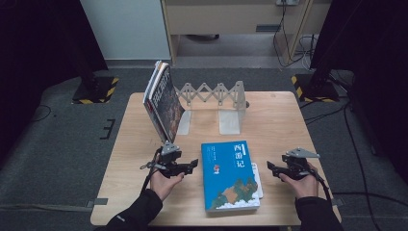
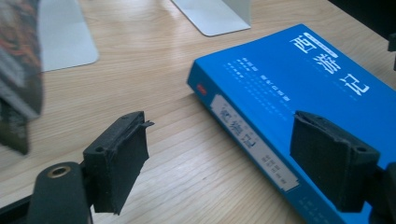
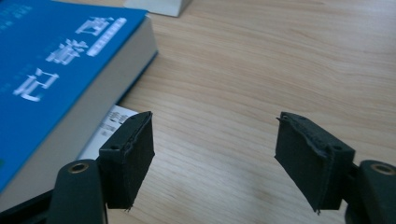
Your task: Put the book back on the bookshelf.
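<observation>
A blue book (image 1: 230, 175) with white characters on its cover lies flat near the table's front edge, on top of a thinner white one (image 1: 260, 182). My left gripper (image 1: 194, 165) sits just left of it, pointing right. In the left gripper view my left gripper (image 2: 219, 158) is open, one jaw over bare wood and the other above the blue book (image 2: 299, 84) near its spine, touching nothing. My right gripper (image 1: 270, 168) is to the right of the book, pointing left. In the right gripper view it (image 3: 215, 158) is open over bare table beside the blue book (image 3: 46, 70).
Two books (image 1: 162, 98) lean tilted against a grey expanding bookend rack (image 1: 214, 92) with metal foot plates (image 1: 230, 120) at the table's back. The wooden table (image 1: 279, 125) is bare on its right side. Black stands with striped bases flank the table on the floor.
</observation>
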Action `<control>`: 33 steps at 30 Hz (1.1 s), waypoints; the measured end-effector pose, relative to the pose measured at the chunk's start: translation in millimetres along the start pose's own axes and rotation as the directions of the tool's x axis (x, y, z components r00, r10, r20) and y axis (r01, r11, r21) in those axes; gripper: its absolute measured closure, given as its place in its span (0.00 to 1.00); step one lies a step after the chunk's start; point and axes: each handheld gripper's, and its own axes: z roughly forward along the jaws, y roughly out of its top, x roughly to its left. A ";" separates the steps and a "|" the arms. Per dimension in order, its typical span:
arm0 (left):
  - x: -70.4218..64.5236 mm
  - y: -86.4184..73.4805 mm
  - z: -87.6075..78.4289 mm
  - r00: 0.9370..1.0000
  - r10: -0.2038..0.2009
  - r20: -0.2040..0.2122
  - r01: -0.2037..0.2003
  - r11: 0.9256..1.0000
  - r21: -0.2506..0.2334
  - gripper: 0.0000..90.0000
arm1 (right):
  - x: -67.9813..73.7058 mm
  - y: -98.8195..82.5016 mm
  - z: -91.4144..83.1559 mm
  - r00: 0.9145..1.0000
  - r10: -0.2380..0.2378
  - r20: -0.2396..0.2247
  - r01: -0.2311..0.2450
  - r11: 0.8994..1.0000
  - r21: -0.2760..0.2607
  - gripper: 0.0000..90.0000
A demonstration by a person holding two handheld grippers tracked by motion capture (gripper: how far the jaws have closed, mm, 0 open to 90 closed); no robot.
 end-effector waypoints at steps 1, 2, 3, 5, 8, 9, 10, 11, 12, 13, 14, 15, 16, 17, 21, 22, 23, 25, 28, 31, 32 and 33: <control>-1.7 -0.3 2.3 1.000 0.011 0.004 -0.011 1.000 0.005 0.20 | 2.0 1.2 0.0 1.000 0.004 -0.007 -0.004 1.000 -0.002 0.31; -3.9 -0.7 5.4 1.000 0.014 0.010 -0.014 1.000 0.005 0.20 | 4.7 2.7 0.2 1.000 0.004 -0.016 -0.004 1.000 -0.008 0.32; -5.3 -1.0 7.6 1.000 0.015 0.018 -0.015 1.000 0.004 0.19 | 8.2 4.4 0.8 1.000 0.005 -0.031 -0.005 1.000 -0.014 0.32; -6.9 -1.5 11.5 0.999 0.014 0.030 -0.015 1.000 0.009 0.19 | 13.2 6.4 1.9 0.998 0.013 -0.057 -0.014 1.000 -0.016 0.32; -10.2 -3.5 18.6 0.999 0.002 0.040 -0.003 1.000 0.018 0.19 | 20.6 9.9 4.8 0.996 0.014 -0.088 -0.015 1.000 -0.013 0.33; -11.1 -4.0 20.8 0.999 0.000 0.046 -0.001 1.000 0.022 0.19 | 22.4 10.9 5.9 0.995 0.018 -0.098 -0.020 1.000 -0.009 0.34; -12.3 -4.4 23.1 0.999 0.000 0.048 -0.001 1.000 0.024 0.19 | 24.4 11.7 6.8 0.994 0.025 -0.109 -0.027 1.000 -0.009 0.34; -13.3 -4.7 25.0 0.999 0.003 0.047 -0.004 1.000 0.026 0.18 | 26.1 12.3 7.7 0.992 0.028 -0.122 -0.029 1.000 -0.005 0.35; -14.2 -5.0 26.9 0.999 0.002 0.048 -0.004 1.000 0.029 0.18 | 27.2 12.8 8.5 0.991 0.028 -0.129 -0.029 1.000 -0.006 0.36; -15.1 -5.5 29.1 0.999 0.001 0.053 -0.003 0.999 0.035 0.18 | 28.8 13.3 9.0 0.989 0.037 -0.140 -0.039 0.999 -0.006 0.36; -15.7 -5.9 30.8 0.998 0.003 0.055 -0.006 0.999 0.044 0.17 | 30.2 13.8 9.9 0.988 0.040 -0.151 -0.042 0.999 -0.008 0.37; -17.0 -6.9 33.9 0.999 0.009 0.054 -0.011 0.999 0.053 0.17 | 31.3 14.2 10.5 0.987 0.040 -0.158 -0.042 0.999 -0.008 0.37; -17.9 -7.6 35.6 0.998 0.012 0.054 -0.015 0.998 0.060 0.16 | 33.5 14.8 11.6 0.986 0.036 -0.164 -0.038 0.999 -0.006 0.37; -18.6 -8.0 37.8 0.998 0.008 0.064 -0.012 0.998 0.059 0.15 | 35.1 15.1 12.3 0.985 0.036 -0.167 -0.037 0.999 -0.002 0.38; -18.5 -7.6 43.2 0.997 -0.014 0.078 0.010 0.998 0.059 0.13 | 42.1 15.9 17.3 0.981 0.039 -0.192 -0.035 0.999 0.022 0.40; -17.8 -7.4 44.2 0.996 -0.023 0.088 0.017 0.998 0.065 0.12 | 43.1 16.0 18.5 0.980 0.035 -0.197 -0.031 0.999 0.026 0.40; -16.9 -7.3 45.2 0.995 -0.030 0.096 0.024 0.997 0.069 0.12 | 44.3 16.1 19.7 0.979 0.034 -0.201 -0.029 0.999 0.030 0.41; -15.4 -7.3 47.2 0.993 -0.052 0.110 0.044 0.996 0.077 0.12 | 46.7 16.3 21.3 0.977 0.035 -0.209 -0.028 0.999 0.038 0.42; -13.5 -8.0 50.5 0.989 -0.074 0.127 0.064 0.995 0.082 0.10 | 49.6 16.4 23.8 0.975 0.028 -0.218 -0.019 0.999 0.044 0.43; -12.3 -8.4 53.0 0.986 -0.086 0.140 0.075 0.994 0.081 0.10 | 51.8 16.3 26.2 0.974 0.024 -0.227 -0.012 0.998 0.055 0.44; -12.4 -8.9 54.5 0.983 -0.096 0.154 0.084 0.993 0.081 0.10 | 52.0 16.1 26.9 0.973 0.025 -0.229 -0.012 0.998 0.057 0.45; -12.1 -9.2 55.3 0.982 -0.097 0.160 0.085 0.993 0.081 0.10 | 52.3 16.2 27.3 0.972 0.030 -0.234 -0.016 0.998 0.060 0.45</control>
